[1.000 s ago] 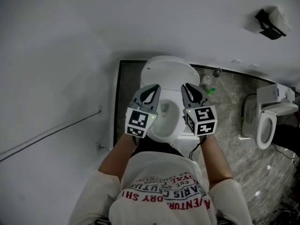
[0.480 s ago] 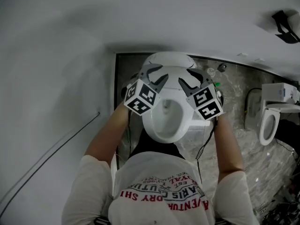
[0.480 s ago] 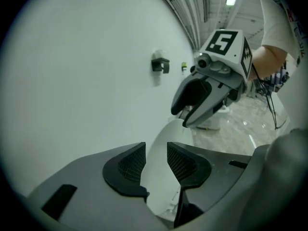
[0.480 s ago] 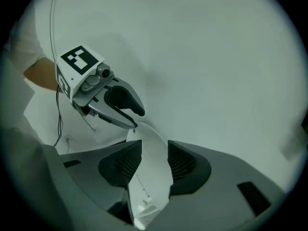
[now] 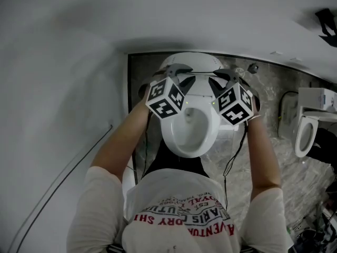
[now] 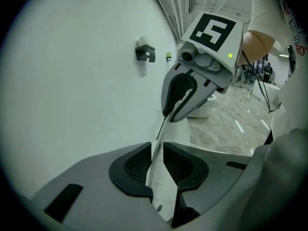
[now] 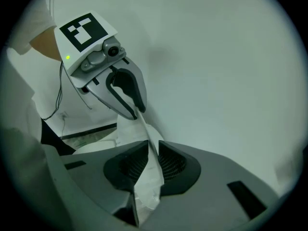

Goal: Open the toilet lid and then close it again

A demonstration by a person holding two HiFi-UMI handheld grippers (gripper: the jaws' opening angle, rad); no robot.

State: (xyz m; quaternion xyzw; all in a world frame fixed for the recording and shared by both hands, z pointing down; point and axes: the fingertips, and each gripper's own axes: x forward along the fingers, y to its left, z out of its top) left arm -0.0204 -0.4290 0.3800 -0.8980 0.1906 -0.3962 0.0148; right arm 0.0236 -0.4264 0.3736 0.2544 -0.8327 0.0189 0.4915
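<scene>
The toilet lid [image 6: 162, 196] is seen raised, edge-on, above the open bowl [image 5: 188, 136] and close to the white wall [image 5: 63, 62]. The L gripper [image 6: 158, 163] is clamped on the lid's upper edge at one side: the white rim is pinched btwn its pads, the jaws having just been closing. The R gripper [image 7: 150, 163] is clamped likewise on the opp. side, w/ the rim filling the gap btwn its pads, jaws also just closing. A 2nd toilet [image 5: 305, 133] is seen at far right.
</scene>
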